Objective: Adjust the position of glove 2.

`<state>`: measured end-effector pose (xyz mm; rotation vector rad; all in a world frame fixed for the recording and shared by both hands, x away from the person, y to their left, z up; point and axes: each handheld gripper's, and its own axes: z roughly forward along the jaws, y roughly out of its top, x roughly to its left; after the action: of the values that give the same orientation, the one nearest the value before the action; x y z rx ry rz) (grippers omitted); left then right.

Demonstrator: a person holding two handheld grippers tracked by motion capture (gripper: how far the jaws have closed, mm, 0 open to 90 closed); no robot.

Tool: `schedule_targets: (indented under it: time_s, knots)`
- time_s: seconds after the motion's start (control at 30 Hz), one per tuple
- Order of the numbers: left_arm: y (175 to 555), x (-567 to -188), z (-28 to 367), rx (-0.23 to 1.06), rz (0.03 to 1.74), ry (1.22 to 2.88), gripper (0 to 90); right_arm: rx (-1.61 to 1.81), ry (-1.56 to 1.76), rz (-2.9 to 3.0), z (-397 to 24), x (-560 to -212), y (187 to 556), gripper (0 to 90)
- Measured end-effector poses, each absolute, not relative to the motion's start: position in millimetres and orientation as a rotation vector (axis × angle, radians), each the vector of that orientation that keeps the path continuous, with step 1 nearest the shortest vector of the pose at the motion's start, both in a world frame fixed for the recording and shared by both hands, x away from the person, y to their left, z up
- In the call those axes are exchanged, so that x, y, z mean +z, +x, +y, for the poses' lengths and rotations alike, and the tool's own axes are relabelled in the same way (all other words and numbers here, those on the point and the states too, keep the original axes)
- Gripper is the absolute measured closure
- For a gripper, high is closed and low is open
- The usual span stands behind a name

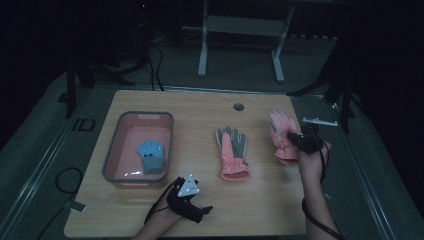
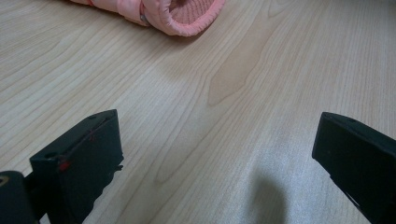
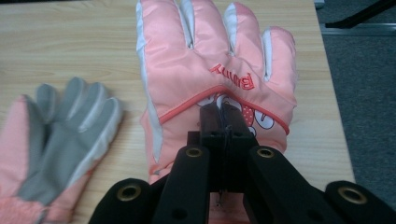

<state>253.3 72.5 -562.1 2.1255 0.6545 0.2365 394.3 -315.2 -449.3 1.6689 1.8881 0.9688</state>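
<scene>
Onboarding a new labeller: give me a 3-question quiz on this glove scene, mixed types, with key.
1. True or false: the right tongs are shut on the pink glove near the table's right edge.
2. What lies in the pink bin?
A. a grey palm-up glove
B. a blue glove
C. nothing
3. Fill in: the jaws of the left tongs stand ____ over the bare table.

Key:
1. True; the jaws pinch its back just below the lettering.
2. B, the blue glove.
3. Open; nothing is between them, and the second pink glove lies palm-up mid-table.
</scene>
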Motion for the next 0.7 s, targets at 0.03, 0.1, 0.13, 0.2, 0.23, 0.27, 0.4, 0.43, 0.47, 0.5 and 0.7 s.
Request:
schedule_targets:
  time_s: [0.03, 0.1, 0.13, 0.2, 0.23, 0.27, 0.4, 0.43, 0.47, 0.5, 0.7]
  knots:
    - [253, -562, 72, 0.237, 0.654, 2.125, 1.8, 0.985, 1.668, 1.881, -314, -449, 390, 89.5]
    - [253, -562, 72, 0.237, 0.651, 2.126, 1.8, 1.013, 1.673, 1.873, -311, -449, 383, 89.5]
    - [253, -562, 72, 0.236, 0.651, 2.126, 1.9, 1.016, 1.672, 1.869, -309, -449, 380, 89.5]
    - [253, -561, 72, 0.237, 0.647, 2.127, 1.9, 1.041, 1.685, 1.853, -308, -450, 374, 89.5]
    - [252, -561, 72, 0.239, 0.645, 2.129, 1.9, 1.037, 1.687, 1.845, -307, -452, 371, 89.5]
    - [252, -561, 72, 0.241, 0.645, 2.130, 1.8, 1.036, 1.701, 1.833, -306, -454, 369, 89.5]
    - [252, -561, 72, 0.239, 0.646, 2.131, 1.9, 0.980, 1.726, 1.829, -302, -468, 366, 89.4]
    - [252, -562, 72, 0.236, 0.647, 2.130, 1.9, 0.963, 1.726, 1.827, -301, -472, 366, 89.4]
    - [252, -562, 72, 0.236, 0.648, 2.130, 1.8, 0.938, 1.731, 1.823, -300, -476, 366, 89.4]
    - [252, -562, 72, 0.237, 0.648, 2.132, 1.9, 0.921, 1.735, 1.829, -299, -481, 367, 89.3]
    - [252, -562, 72, 0.235, 0.647, 2.130, 1.8, 0.856, 1.803, 1.837, -298, -507, 377, 87.9]
